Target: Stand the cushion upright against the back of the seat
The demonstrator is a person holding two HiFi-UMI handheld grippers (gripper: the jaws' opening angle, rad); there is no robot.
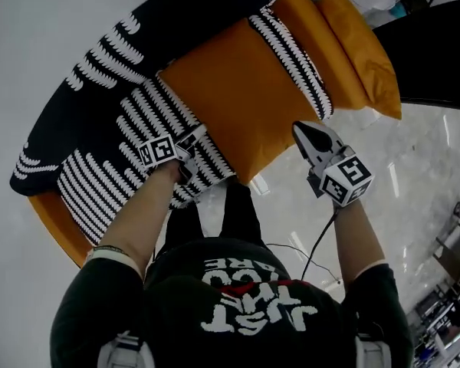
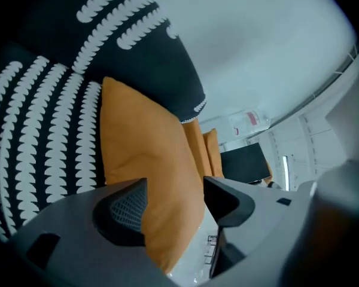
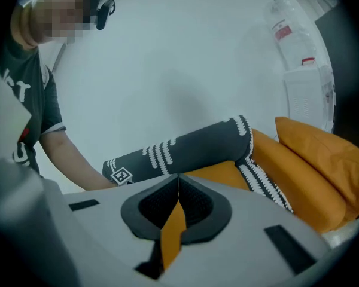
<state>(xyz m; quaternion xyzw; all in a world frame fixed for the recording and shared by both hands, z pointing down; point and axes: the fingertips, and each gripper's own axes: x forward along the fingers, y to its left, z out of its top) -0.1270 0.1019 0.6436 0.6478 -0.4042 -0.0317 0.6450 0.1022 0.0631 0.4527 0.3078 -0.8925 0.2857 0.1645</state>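
Tongs first. L tongs (image 2: 175, 187): jaws spread, the orange cushion's edge betw. them, pads not pressing on it. R tongs (image 3: 178, 190): pressed together on a thin fold of orange fabric, i.e. pinching the cushion at its near corner. In the head view both sit at the cushion's near edge, one by each corner.

Seat (image 1: 77, 75): curved, dark cover w/ white pattern. Its dark back runs along the far side, the striped part lies nearer the person.

Cushion (image 1: 238, 90): large, orange, on the seat. Far edge is up against the dark back, near edge at the seat's front. Its broad face shows to the head camera, so est. it leans back rather than standing fully upright. Exact tilt can't be told from this steep angle.

Spare cushions (image 1: 360, 44): orange, further along the seat, apart from both tongs.

Status, est.: placement mostly done, w/ cushion at the back and L grip off. Outstanding: R tongs to let go, then confirm it stands w/o support. If it slumps, nudge the base inward.
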